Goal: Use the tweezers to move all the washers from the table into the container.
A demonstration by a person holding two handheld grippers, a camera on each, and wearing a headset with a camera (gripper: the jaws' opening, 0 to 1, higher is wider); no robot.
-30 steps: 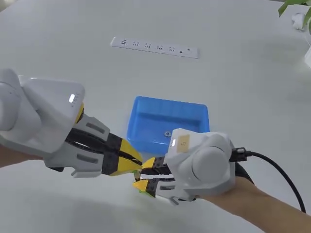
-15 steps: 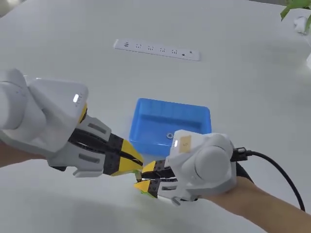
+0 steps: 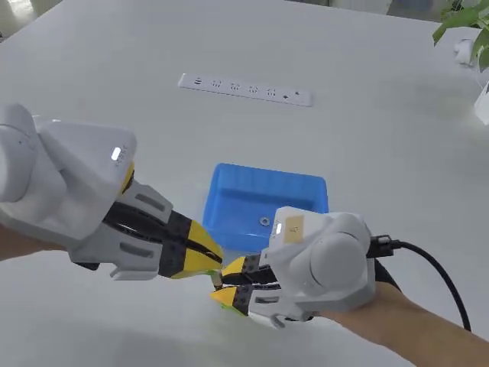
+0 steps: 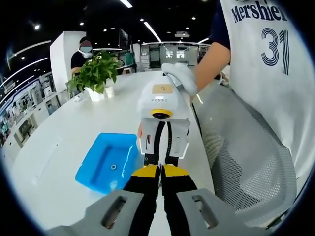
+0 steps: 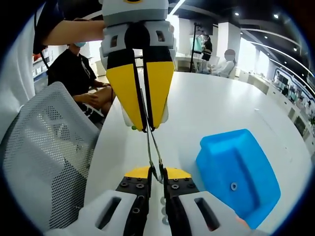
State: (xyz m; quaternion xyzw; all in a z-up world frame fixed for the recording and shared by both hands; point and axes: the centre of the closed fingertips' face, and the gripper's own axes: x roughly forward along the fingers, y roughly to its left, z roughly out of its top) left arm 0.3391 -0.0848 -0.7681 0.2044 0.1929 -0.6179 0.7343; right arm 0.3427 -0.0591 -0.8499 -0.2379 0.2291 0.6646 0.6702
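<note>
Near the near edge of the worktop (image 3: pixel 367 115), the tweezers (image 5: pixel 153 152) are held between two grippers set tip to tip. The left gripper (image 5: pixel 146 125) is closed on one end, its jaws nearly together, and the right gripper (image 5: pixel 156 174) is drawn in to a narrow gap around the other end. No washer can be made out in the tweezers. Just beyond, toward the middle of the worktop, the blue container (image 3: pixel 267 174) is seen with one washer (image 3: pixel 264 221) on its floor. A power strip (image 3: pixel 244 89) lies toward the far edge. If either grip is loosened unevenly, the thin, smooth tweezers could be twisted or dropped. If squeezed too hard, their tips would be shut.
</note>
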